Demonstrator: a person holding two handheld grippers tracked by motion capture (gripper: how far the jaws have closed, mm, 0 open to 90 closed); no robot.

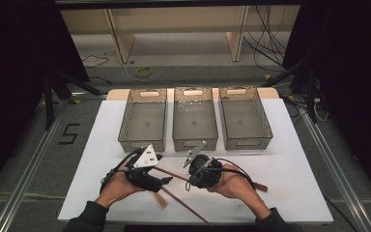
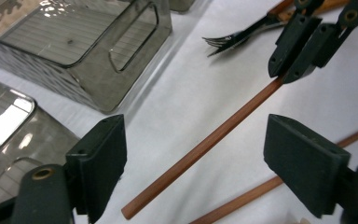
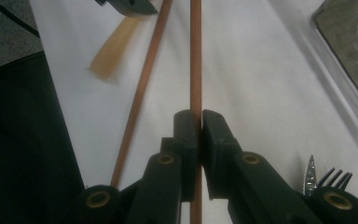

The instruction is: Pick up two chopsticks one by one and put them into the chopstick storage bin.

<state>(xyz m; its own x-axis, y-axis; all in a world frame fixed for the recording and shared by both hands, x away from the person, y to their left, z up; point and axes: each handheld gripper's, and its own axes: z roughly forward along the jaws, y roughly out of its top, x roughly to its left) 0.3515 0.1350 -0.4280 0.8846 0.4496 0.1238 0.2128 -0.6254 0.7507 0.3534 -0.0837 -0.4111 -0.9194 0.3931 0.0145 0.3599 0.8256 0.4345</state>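
Note:
My right gripper [image 3: 198, 126] is shut on a thin brown chopstick [image 3: 195, 56] that runs straight out ahead of its jaws. The chopstick's free end [image 2: 200, 149] reaches between the wide-apart jaws of my left gripper [image 2: 193, 140], which is open, and neither pad touches it. A second chopstick [image 3: 144, 84] lies on the white sheet beside the first. From above, the left gripper [image 1: 166, 181] and right gripper [image 1: 189, 180] face each other near the table's front, with the held chopstick [image 1: 171, 174] between them and the second chopstick [image 1: 186, 207] slanting toward the front edge.
Three smoky clear bins stand in a row at the back: left [image 1: 125, 123], middle [image 1: 175, 121], right [image 1: 265, 121]. A fork [image 2: 233, 39] lies behind the right gripper. A pale flat wooden piece [image 1: 160, 198] rests by the left gripper. The white sheet [image 1: 294, 159] covers the table.

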